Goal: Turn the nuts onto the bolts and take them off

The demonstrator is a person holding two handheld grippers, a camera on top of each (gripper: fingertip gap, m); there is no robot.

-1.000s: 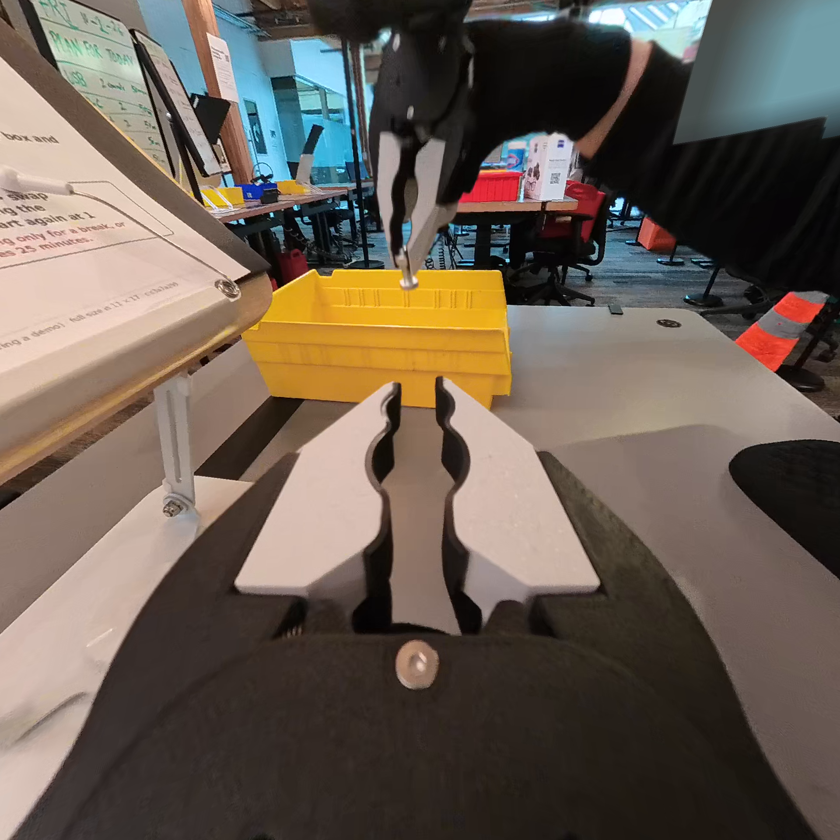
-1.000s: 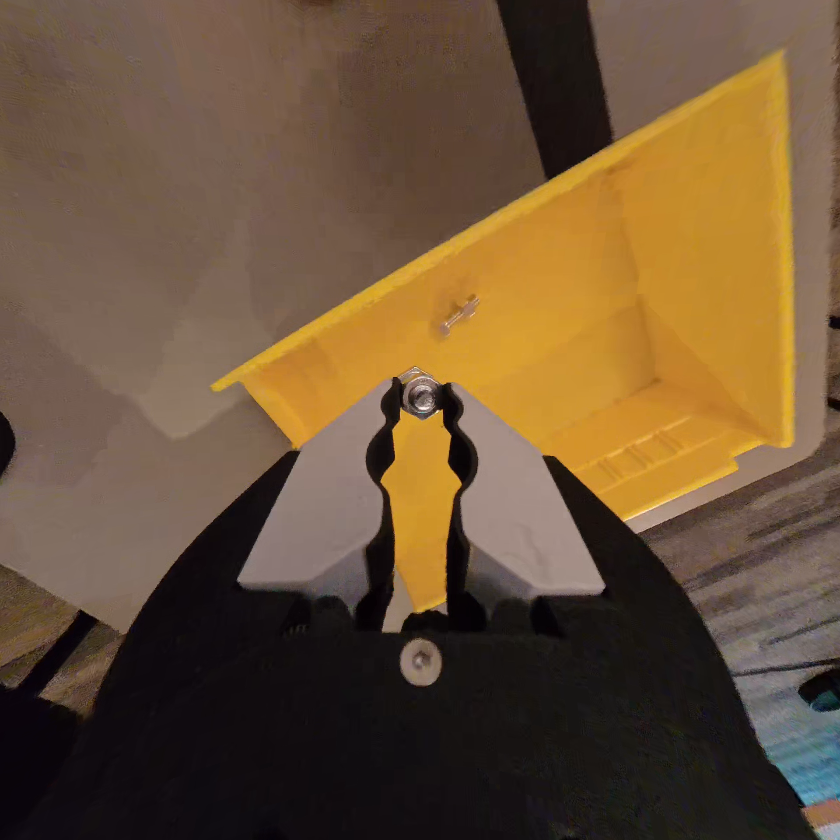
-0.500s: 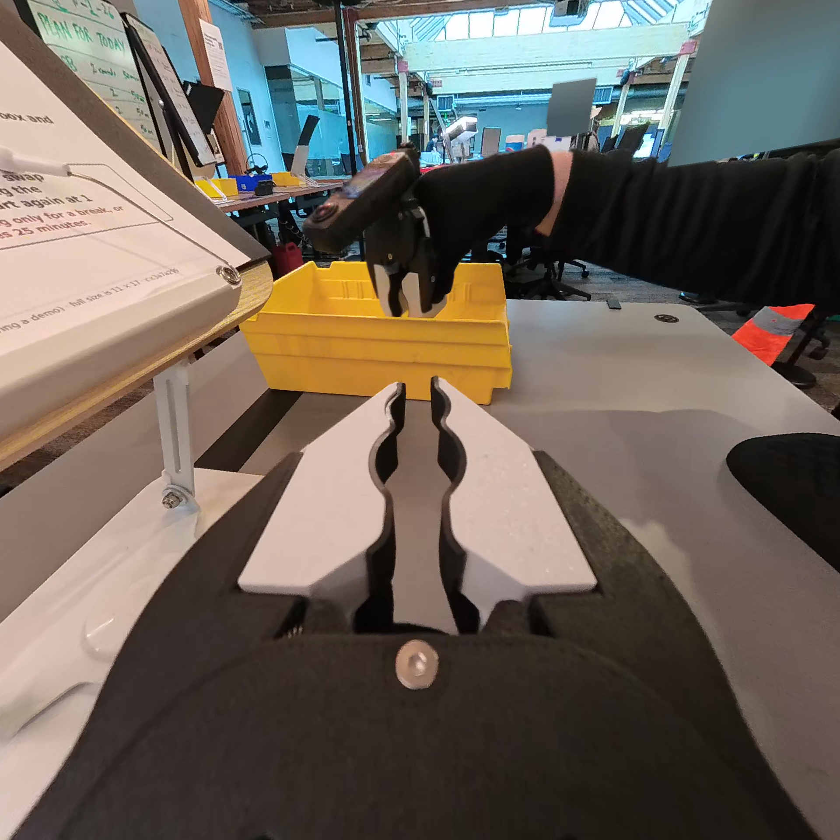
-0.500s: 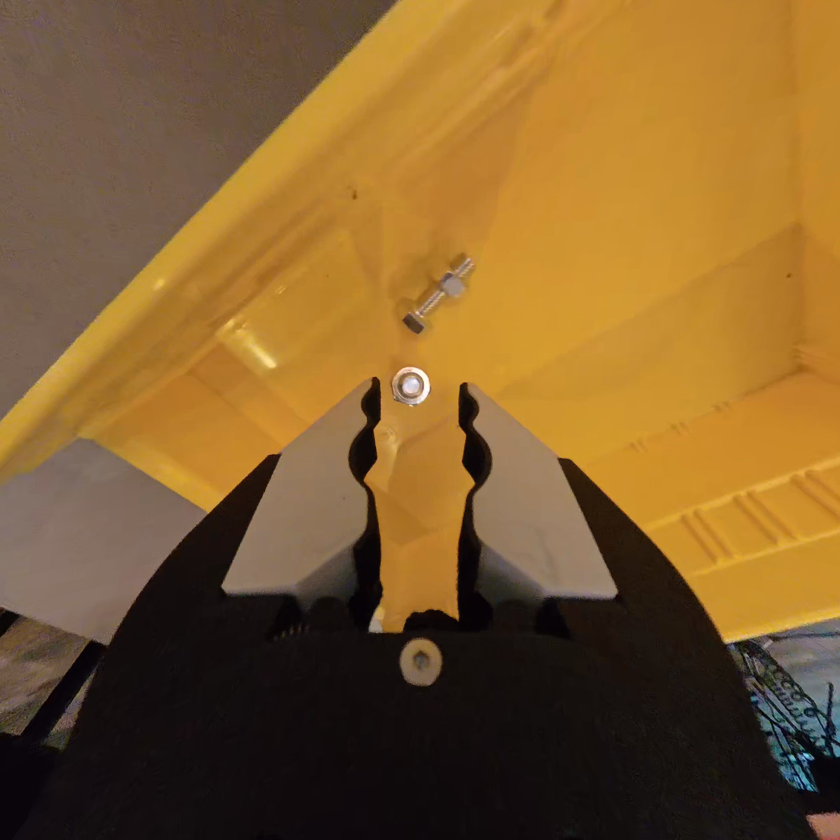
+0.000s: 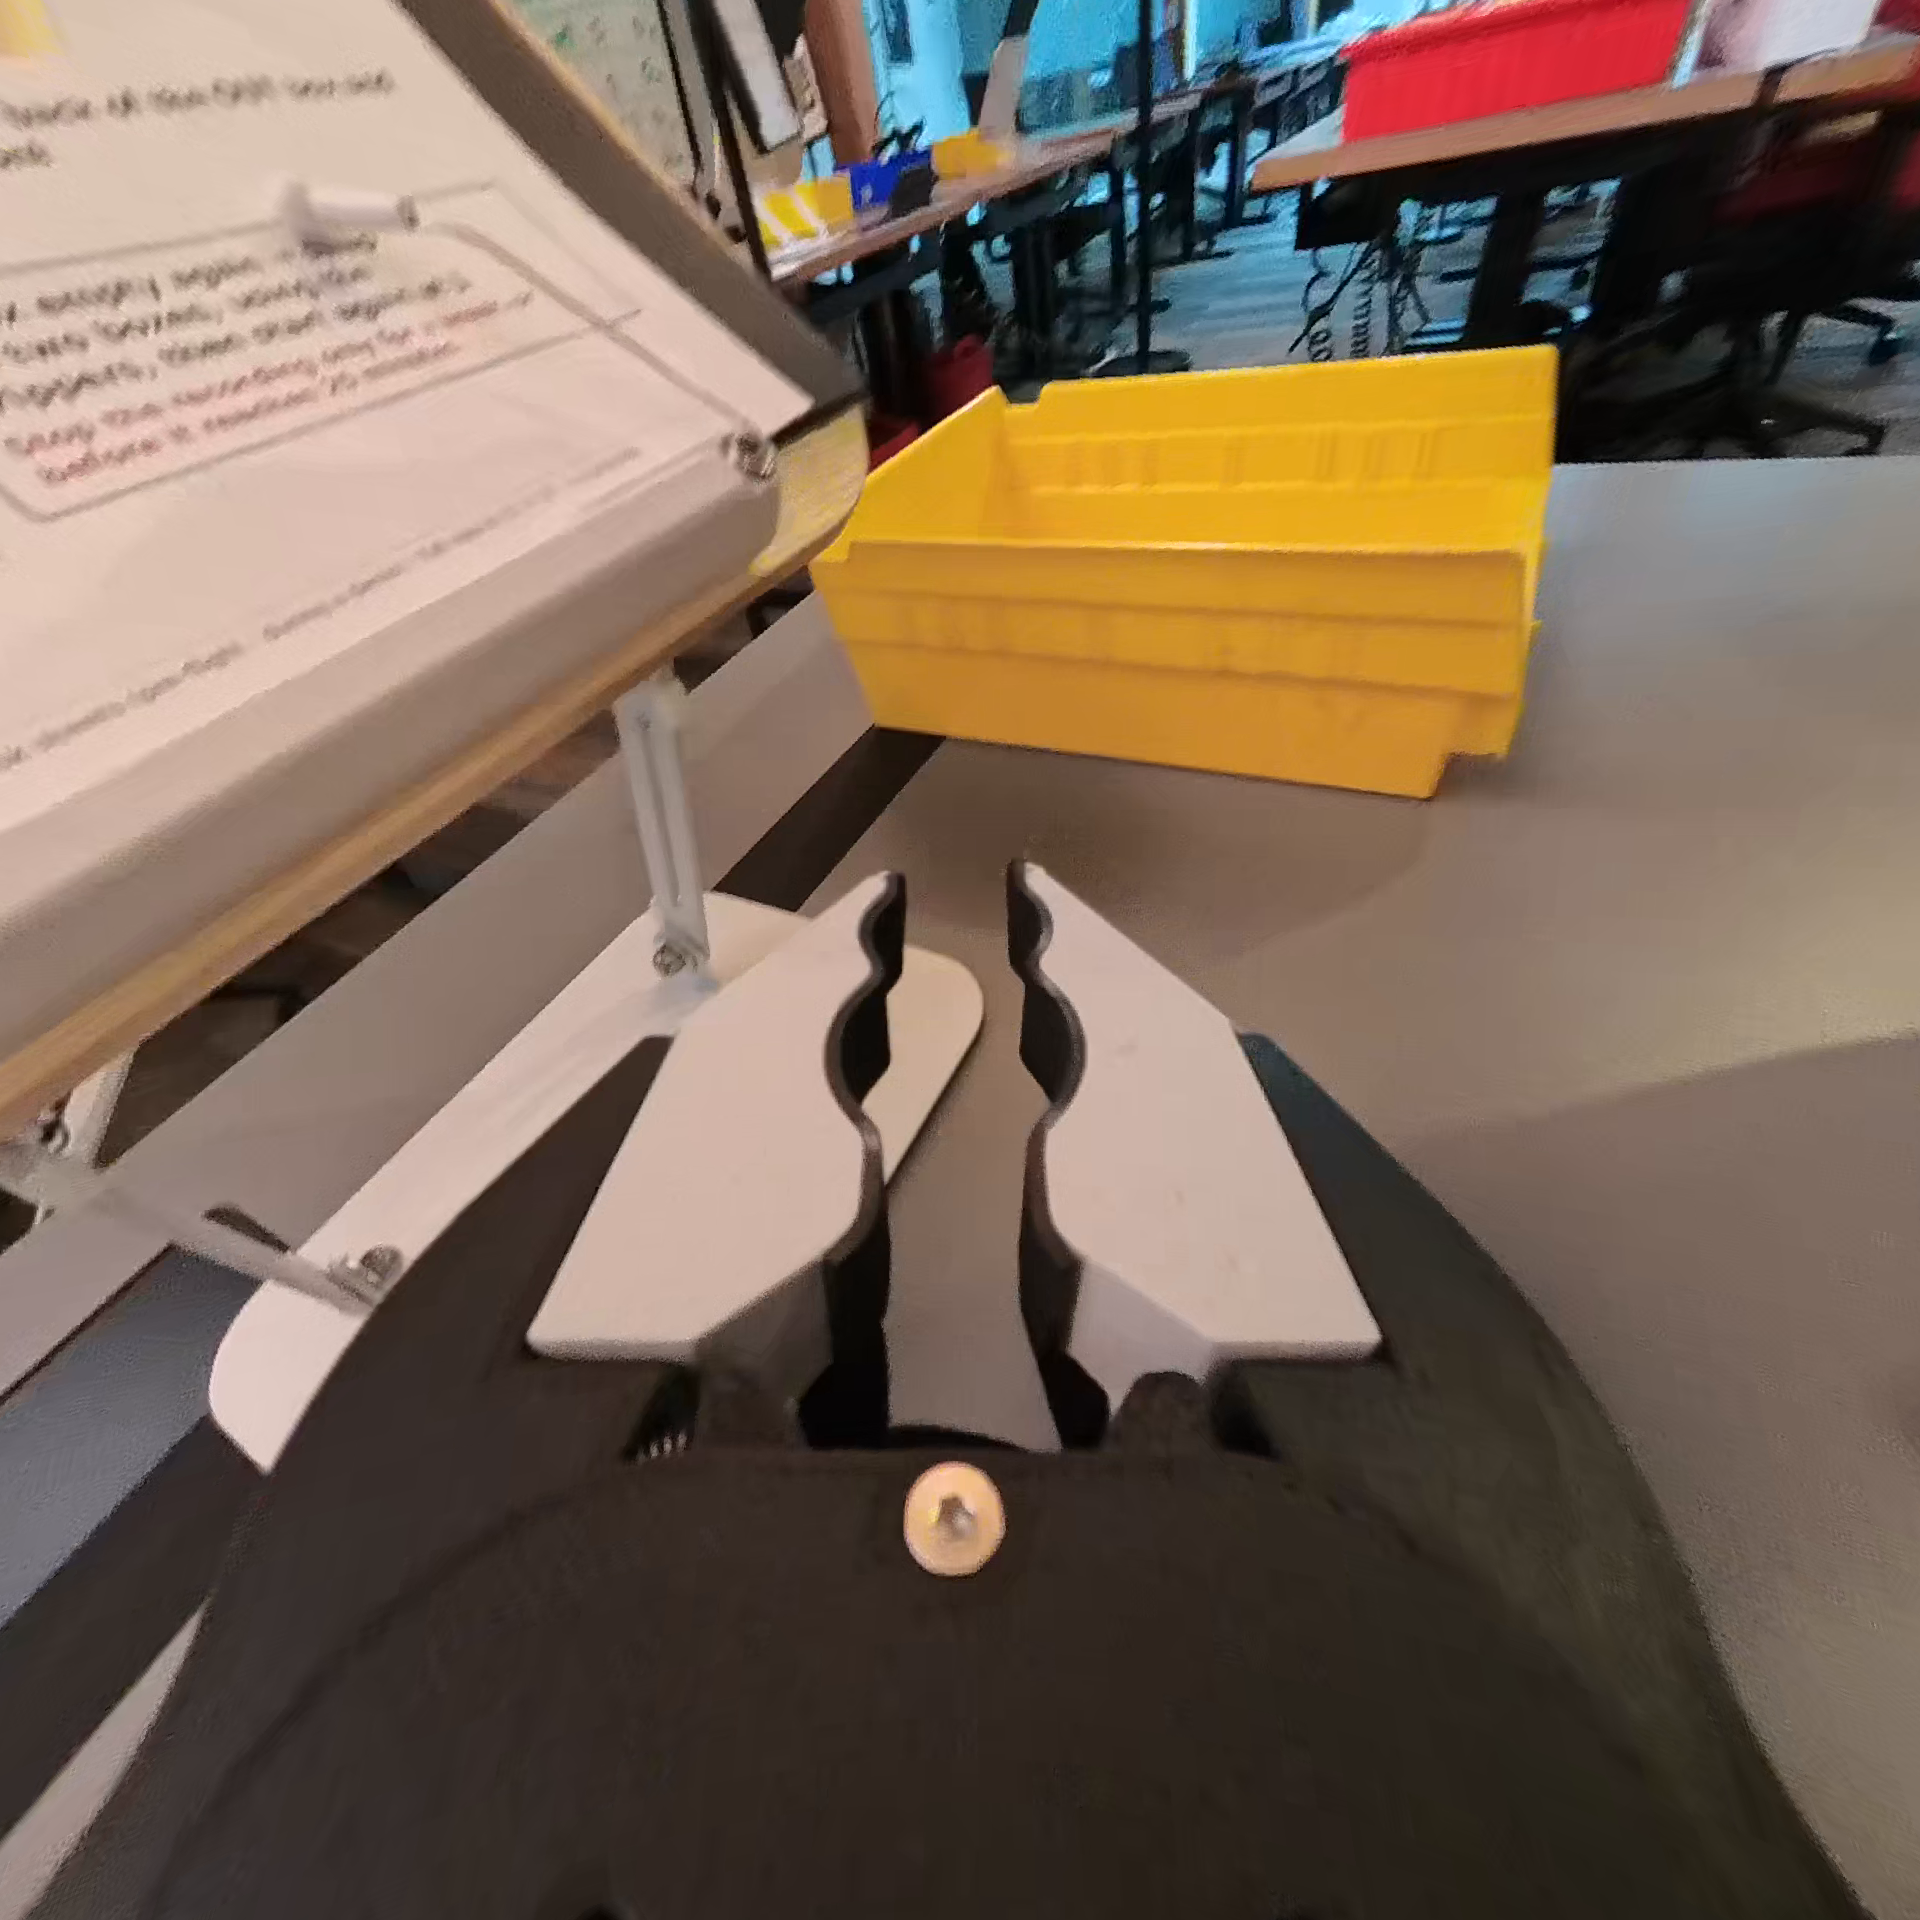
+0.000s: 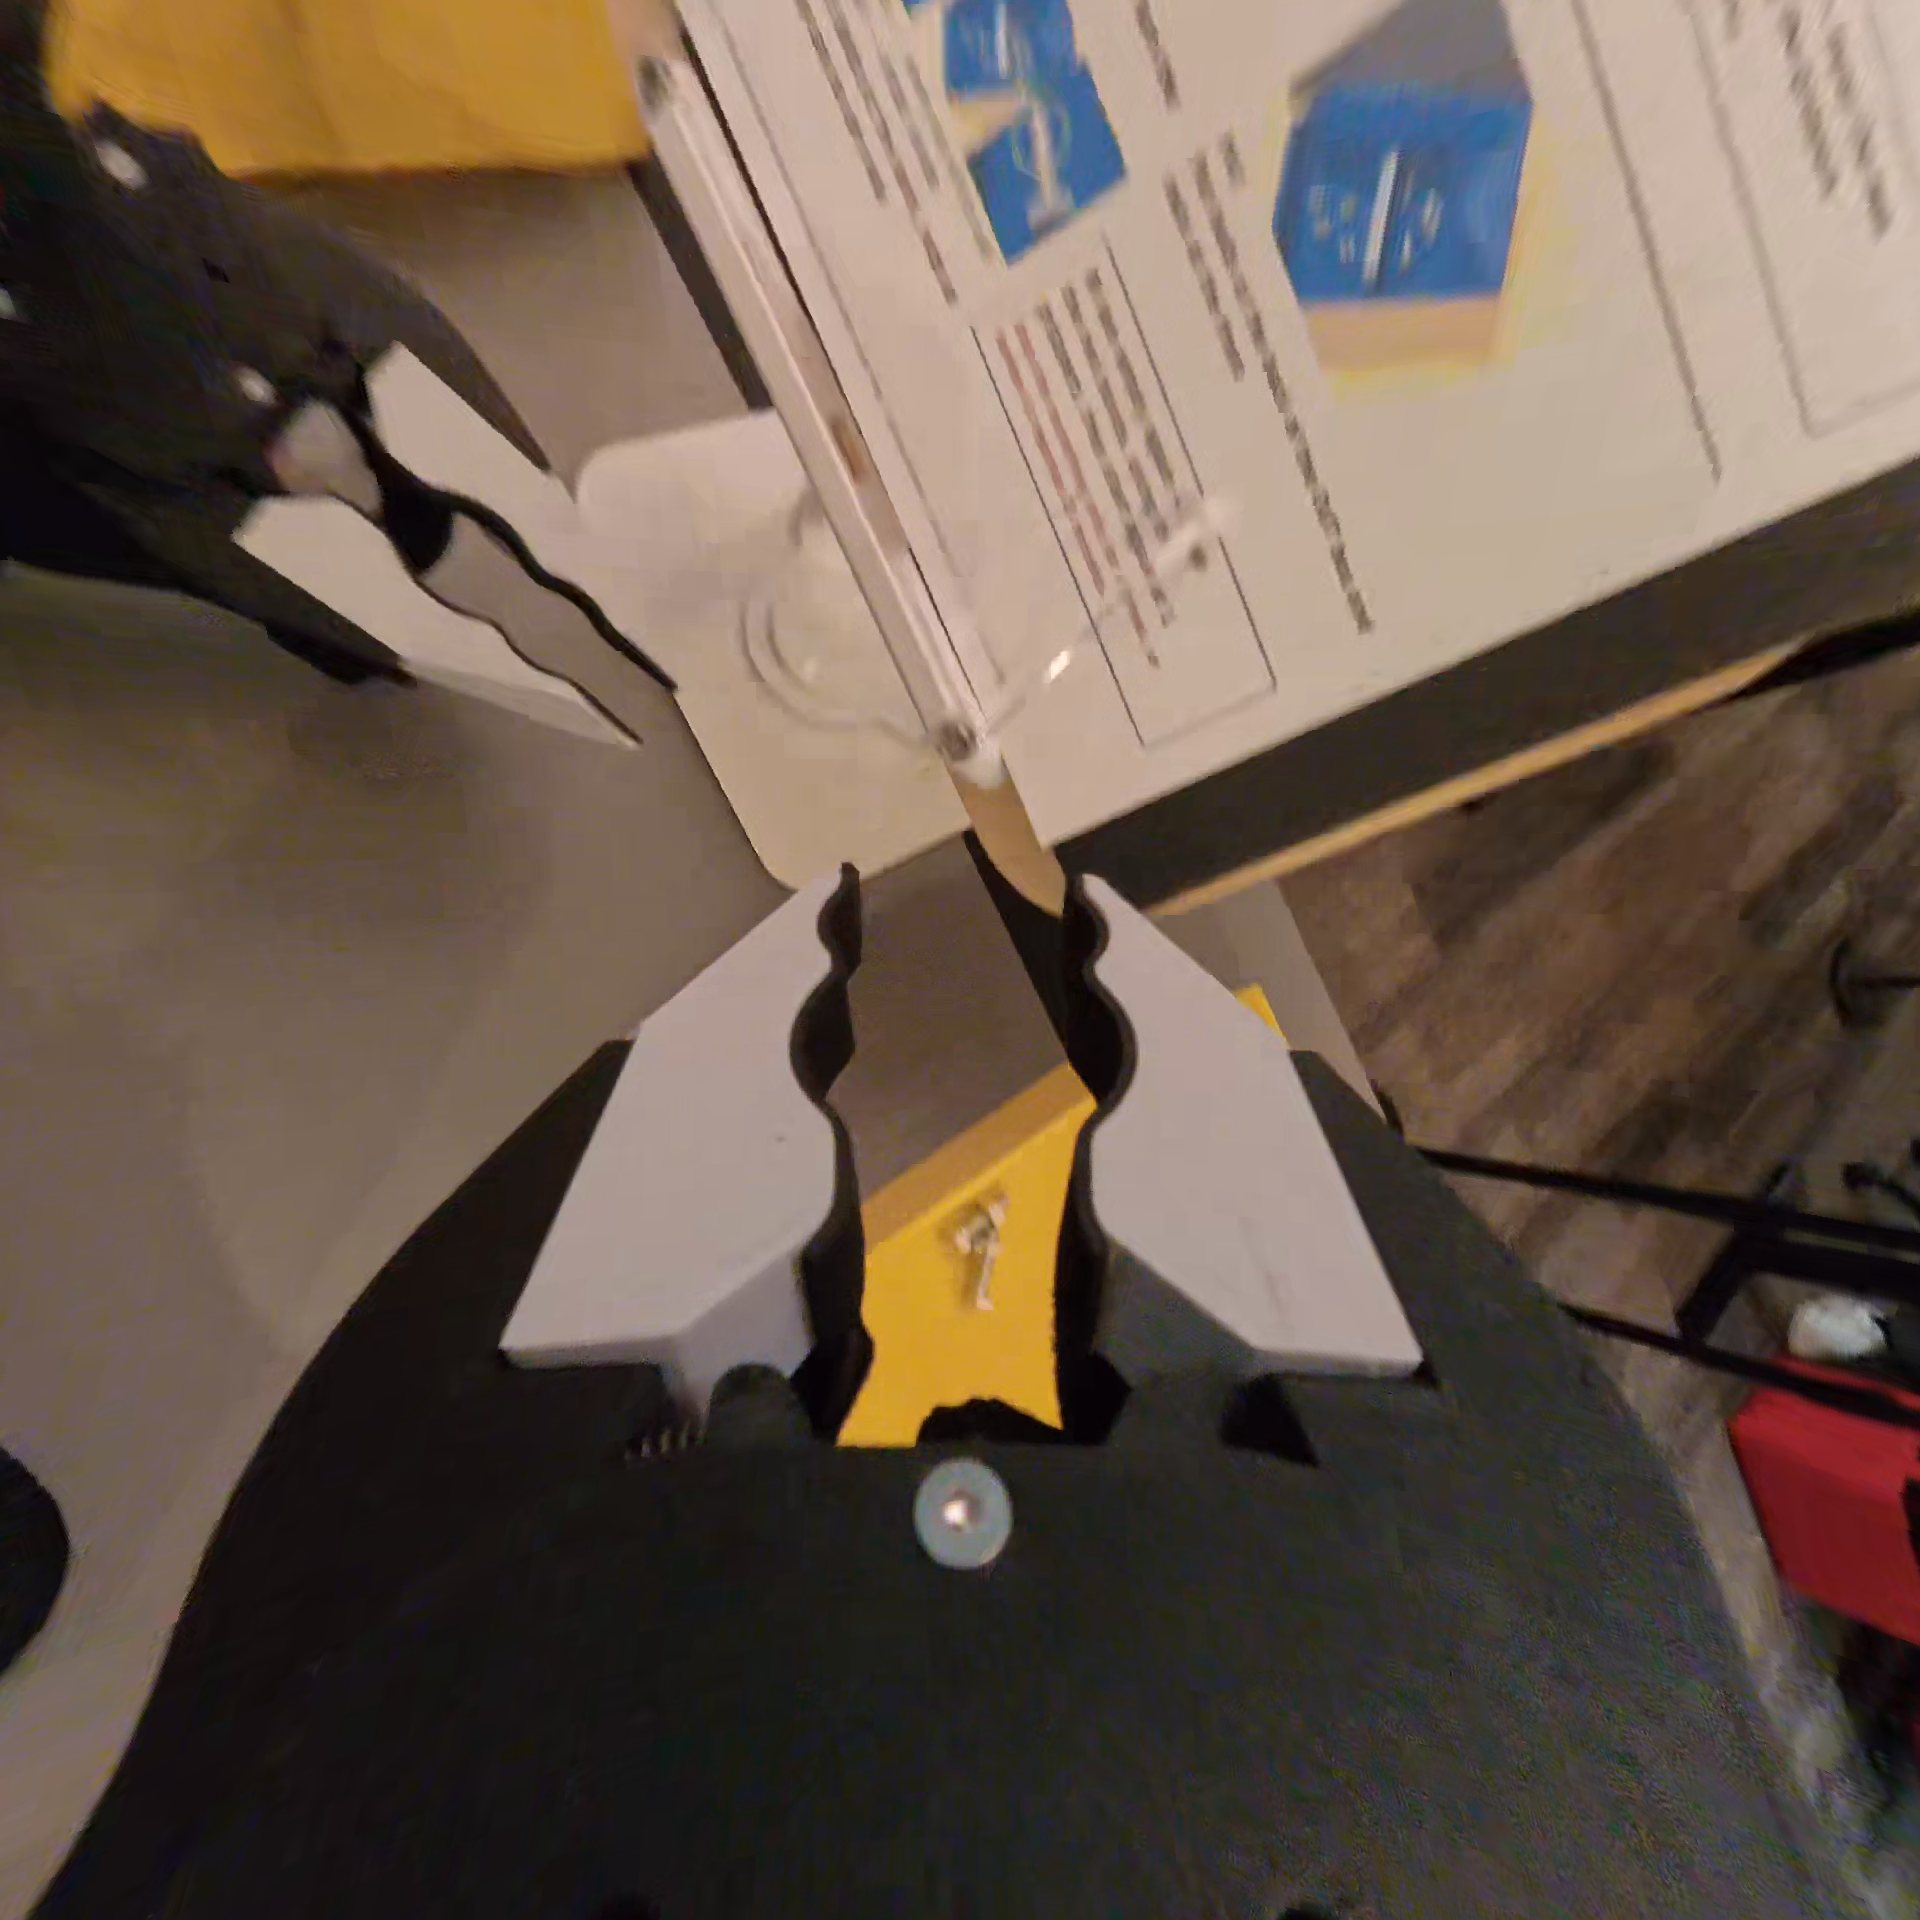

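A yellow bin [image 5: 1195, 582] stands on the grey table [image 5: 1662, 935] ahead of my left gripper [image 5: 954, 883]. The left gripper is narrowly open, empty, and low over the table. My right gripper [image 6: 964, 894] is open and empty, high above the bin [image 6: 935, 1340]. A small silver bolt with a nut [image 6: 977, 1262] lies on the bin floor and shows between the right fingers. The left gripper also shows in the right wrist view [image 6: 649, 712] at the upper left. The bin's inside is hidden in the left wrist view.
A tilted sign board [image 5: 312, 468] on a white stand with a flat base plate [image 5: 914, 1029] sits close to the left gripper's left side. It fills the upper right of the right wrist view [image 6: 1351, 364]. Tables, chairs and a red bin [image 5: 1507, 62] stand beyond. The grippers' ends are close to 15 cm from one another.
The right gripper let go of the bolt with nut over the bin, then rose and swung toward the sign board. It has left the left wrist view. The left gripper shifted toward the stand.
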